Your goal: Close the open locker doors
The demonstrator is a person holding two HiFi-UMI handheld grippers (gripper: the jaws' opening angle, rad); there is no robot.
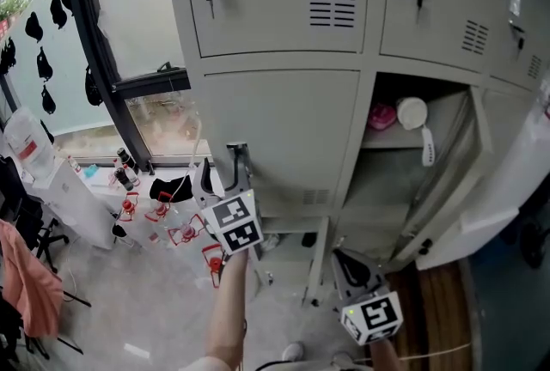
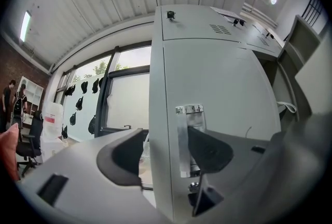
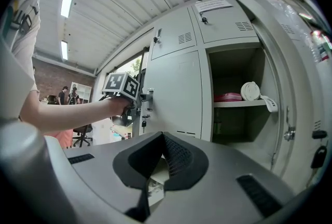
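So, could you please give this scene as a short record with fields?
left gripper: jaws apart, around the edge and handle of the lower left door
right gripper: jaws together, empty, held low
open door: next locker to the right, swung wide
shelf: pink thing, white round thing
left to do: shut the open door

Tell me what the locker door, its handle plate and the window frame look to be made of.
Locker door: probably sheet steel, painted matt pale grey; thin, flat, with pressed vent slots.
Handle plate: bare metal, likely chromed or polished; it shines brightly.
Window frame: dark metal, perhaps painted aluminium; slim straight bars, but that is a guess.
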